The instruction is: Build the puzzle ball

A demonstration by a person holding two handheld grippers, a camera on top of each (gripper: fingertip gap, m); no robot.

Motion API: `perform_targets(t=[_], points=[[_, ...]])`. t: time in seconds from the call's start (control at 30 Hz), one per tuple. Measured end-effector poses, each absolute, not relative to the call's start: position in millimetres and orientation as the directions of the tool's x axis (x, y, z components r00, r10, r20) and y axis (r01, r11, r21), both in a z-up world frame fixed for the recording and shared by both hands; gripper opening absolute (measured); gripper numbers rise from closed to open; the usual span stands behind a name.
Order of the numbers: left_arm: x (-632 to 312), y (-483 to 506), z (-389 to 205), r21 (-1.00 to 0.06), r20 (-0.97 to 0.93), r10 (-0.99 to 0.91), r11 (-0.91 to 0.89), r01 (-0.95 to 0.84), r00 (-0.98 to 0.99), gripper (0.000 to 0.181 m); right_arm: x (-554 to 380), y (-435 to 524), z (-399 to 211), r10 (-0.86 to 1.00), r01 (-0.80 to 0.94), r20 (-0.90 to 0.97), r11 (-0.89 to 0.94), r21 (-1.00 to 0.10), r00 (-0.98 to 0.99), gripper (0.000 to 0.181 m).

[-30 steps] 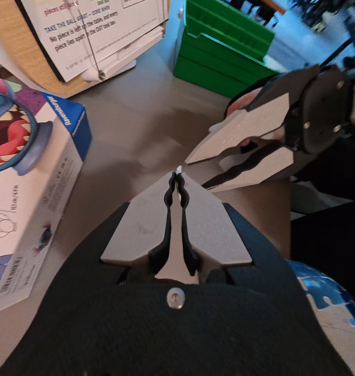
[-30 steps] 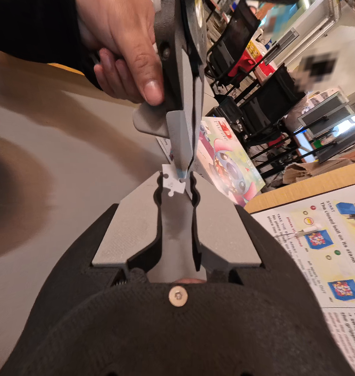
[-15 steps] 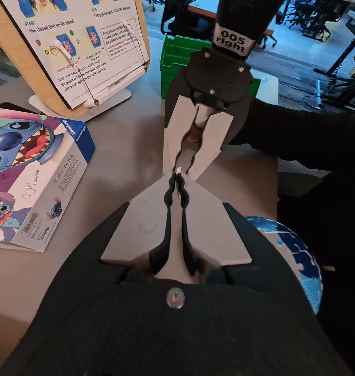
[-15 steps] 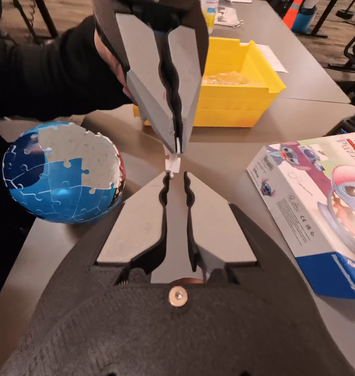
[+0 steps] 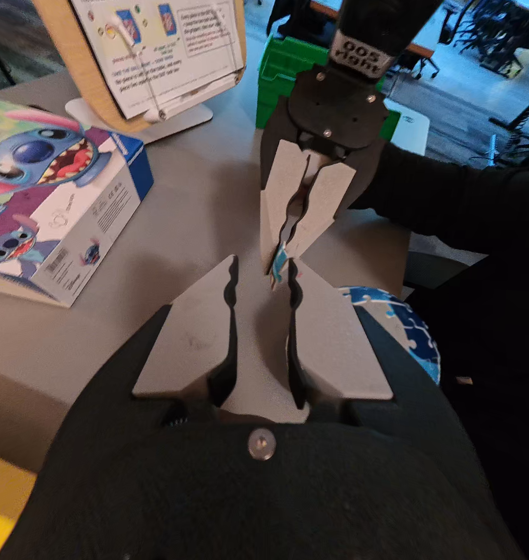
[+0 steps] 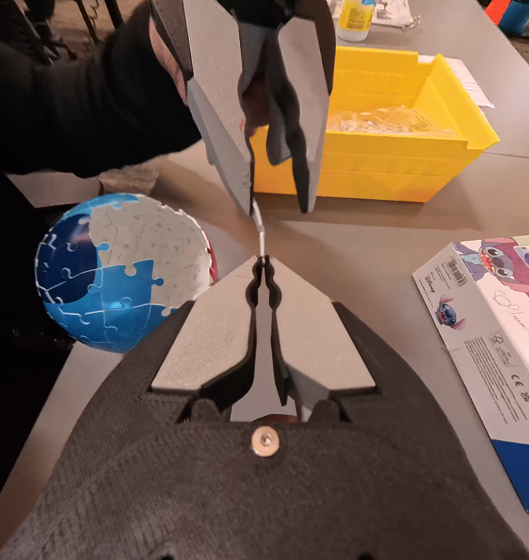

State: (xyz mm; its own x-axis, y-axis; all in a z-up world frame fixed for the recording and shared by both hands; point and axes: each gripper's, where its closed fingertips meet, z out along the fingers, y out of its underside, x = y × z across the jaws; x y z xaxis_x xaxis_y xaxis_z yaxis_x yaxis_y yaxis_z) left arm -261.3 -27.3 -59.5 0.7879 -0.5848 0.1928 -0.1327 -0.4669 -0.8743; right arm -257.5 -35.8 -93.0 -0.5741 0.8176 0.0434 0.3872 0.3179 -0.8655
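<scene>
Above the grey table [image 6: 363,242], the right gripper [image 6: 262,257] pinches a puzzle piece [image 6: 260,230] edge-on, while the left gripper [image 5: 261,266] stands with fingers spread. The half-built puzzle ball [image 6: 120,272] sits at the table's near edge, well apart from the yellow bin [image 6: 378,169].

grey table [image 6: 378,242] – second grey table [image 6: 499,45] behind; black office chairs [image 5: 499,33] on a pale floor [image 5: 457,100], cool bluish light.

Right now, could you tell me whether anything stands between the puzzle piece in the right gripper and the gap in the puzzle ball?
Only the left gripper: its open jaws flank the puzzle piece, with one finger on the side toward the puzzle ball. Otherwise only bare table lies between.
</scene>
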Motion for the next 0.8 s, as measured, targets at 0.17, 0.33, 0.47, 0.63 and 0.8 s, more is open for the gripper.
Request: perform_targets(t=[0.17,0.33,0.47,0.63,0.8], points=[[-289.0,-42.9,-62.6,-0.831,0.237,-0.514,-0.547,-0.103,0.824,0.034,-253.5,-48.2,-106.7,0.792,0.445,0.028,0.371,-0.815,-0.609,0.0],[-291.2,-67.0,-79.4,-0.78,0.27,-0.525,-0.61,-0.136,0.807,0.035,-247.8,-63.0,-108.9,0.775,0.488,0.013,0.411,-0.77,-0.632,0.0],[-273.9,-83.5,-90.6,-0.758,0.341,-0.586,-0.634,-0.154,0.735,0.037,-243.6,-72.3,-115.0,0.777,0.561,-0.039,0.418,-0.715,-0.628,0.0],[-266.3,-81.7,-82.3,-0.782,0.329,-0.596,-0.607,-0.143,0.732,0.034,-242.7,-73.9,-118.3,0.796,0.625,-0.073,0.411,-0.664,-0.601,0.0],[-253.7,-77.2,-86.3,-0.775,0.242,-0.613,-0.588,-0.23,0.752,0.024,-245.6,-72.5,-111.8,0.809,0.624,-0.078,0.384,-0.68,-0.583,0.0]])
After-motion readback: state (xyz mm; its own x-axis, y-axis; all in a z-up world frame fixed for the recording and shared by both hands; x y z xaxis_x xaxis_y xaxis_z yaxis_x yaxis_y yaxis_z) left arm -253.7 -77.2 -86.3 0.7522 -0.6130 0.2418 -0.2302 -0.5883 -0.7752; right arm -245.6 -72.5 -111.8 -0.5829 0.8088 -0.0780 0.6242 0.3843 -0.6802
